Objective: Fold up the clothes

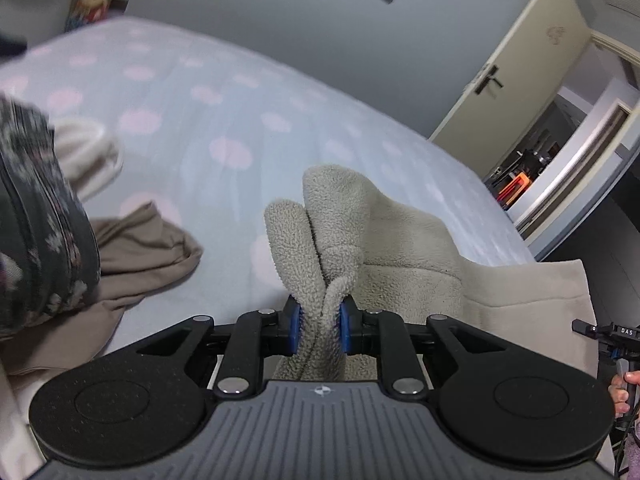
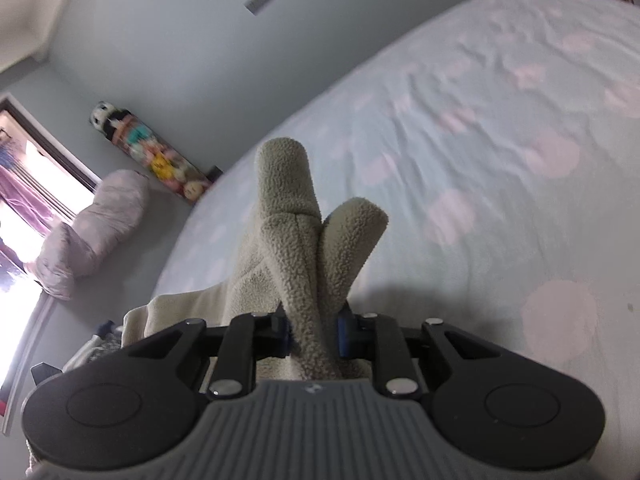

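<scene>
Gripping the grey fleece garment (image 1: 392, 240) with both tongs, I have the left gripper (image 1: 319, 328) and the right gripper (image 2: 314, 330) each clenched on a bunched edge, held above the dotted bedsheet (image 1: 224, 120). It looks light, thick and floppy, not slippery, so I judge corners or hems the best holds. Its span seems to run between my two grips; I cannot tell which end is which.

The fleece (image 1: 328, 240) bunches between both tongs, hiding the blue pads' (image 1: 294, 328) inner faces and its own gripped edge. A dark floral cloth (image 1: 36, 216) is cut off at the left edge. The toys (image 2: 160, 156) against the wall are blurred.
</scene>
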Demonstrator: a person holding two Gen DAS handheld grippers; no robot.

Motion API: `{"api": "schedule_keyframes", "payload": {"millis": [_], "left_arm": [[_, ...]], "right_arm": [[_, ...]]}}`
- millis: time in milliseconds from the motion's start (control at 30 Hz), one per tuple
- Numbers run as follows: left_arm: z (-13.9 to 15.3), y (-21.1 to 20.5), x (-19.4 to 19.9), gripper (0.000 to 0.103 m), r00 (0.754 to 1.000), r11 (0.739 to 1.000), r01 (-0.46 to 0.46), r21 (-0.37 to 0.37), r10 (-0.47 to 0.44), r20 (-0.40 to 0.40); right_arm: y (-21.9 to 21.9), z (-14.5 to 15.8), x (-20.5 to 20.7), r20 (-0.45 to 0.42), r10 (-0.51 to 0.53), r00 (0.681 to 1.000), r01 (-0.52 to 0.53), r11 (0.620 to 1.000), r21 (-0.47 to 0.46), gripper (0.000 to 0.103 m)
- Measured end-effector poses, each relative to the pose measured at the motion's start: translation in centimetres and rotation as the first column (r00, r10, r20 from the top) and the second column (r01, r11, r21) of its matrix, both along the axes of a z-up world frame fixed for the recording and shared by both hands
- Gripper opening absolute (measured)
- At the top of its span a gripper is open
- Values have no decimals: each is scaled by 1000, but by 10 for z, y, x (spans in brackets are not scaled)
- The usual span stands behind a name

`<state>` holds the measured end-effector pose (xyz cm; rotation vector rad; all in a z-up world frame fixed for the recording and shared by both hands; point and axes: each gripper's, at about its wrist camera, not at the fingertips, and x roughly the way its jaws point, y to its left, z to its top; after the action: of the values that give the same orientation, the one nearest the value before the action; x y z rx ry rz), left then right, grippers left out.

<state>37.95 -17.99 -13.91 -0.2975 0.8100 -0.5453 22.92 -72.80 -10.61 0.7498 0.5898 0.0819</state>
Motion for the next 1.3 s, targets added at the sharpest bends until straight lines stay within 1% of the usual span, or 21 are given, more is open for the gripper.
{"api": "schedule_keyframes", "payload": {"millis": [33,133,267,400,500,600,700,733,833,900,933,1000,1100,1233,1300], "left_arm": [[9,-2,-6,16,1000,1000,7,6,-8,15],[32,-10,-26,16,998,999,36,11,-37,47],[59,-39,-46,16,993,996,88,2,-88,83],[76,-90,-59,16,980,985,174,-18,-172,106],[81,-139,-66,16,963,965,254,-59,-247,107],[81,-195,-73,16,942,939,330,-95,-321,101],[74,-251,-78,16,919,909,395,-130,-388,75],[70,-270,-80,16,910,898,415,-144,-410,65],[54,-323,-89,16,888,873,456,-173,-458,30],[38,-355,-94,16,878,861,466,-204,-478,-10],[29,-370,-97,16,872,855,470,-221,-488,-31],[8,-396,-103,16,861,845,472,-250,-503,-78],[-22,-429,-120,16,833,831,484,-274,-534,-147],[-44,-463,-133,15,802,818,514,-257,-564,-193],[-53,-474,-132,15,796,818,520,-246,-568,-207]], "right_arm": [[7,4,-3,22,-7,1000,7,1000,3,23],[9,14,-28,74,-35,997,34,999,22,23],[-9,32,-69,119,-95,988,92,995,32,22],[-44,62,-123,159,-160,974,162,987,3,22],[-77,88,-165,171,-219,961,228,973,-38,22],[-116,117,-204,166,-283,945,300,950,-88,22],[-155,145,-244,164,-346,924,368,919,-138,22],[-167,154,-251,157,-362,919,386,908,-164,22],[-203,178,-265,120,-404,907,421,871,-253,22],[-226,191,-266,92,-428,899,434,843,-318,22],[-237,194,-265,79,-445,892,444,832,-333,22],[-261,196,-260,47,-471,881,454,811,-369,22],[-292,192,-253,5,-508,861,466,786,-406,22],[-328,173,-251,-63,-539,840,466,775,-427,22],[-344,157,-249,-96,-554,827,465,770,-437,22]]}}
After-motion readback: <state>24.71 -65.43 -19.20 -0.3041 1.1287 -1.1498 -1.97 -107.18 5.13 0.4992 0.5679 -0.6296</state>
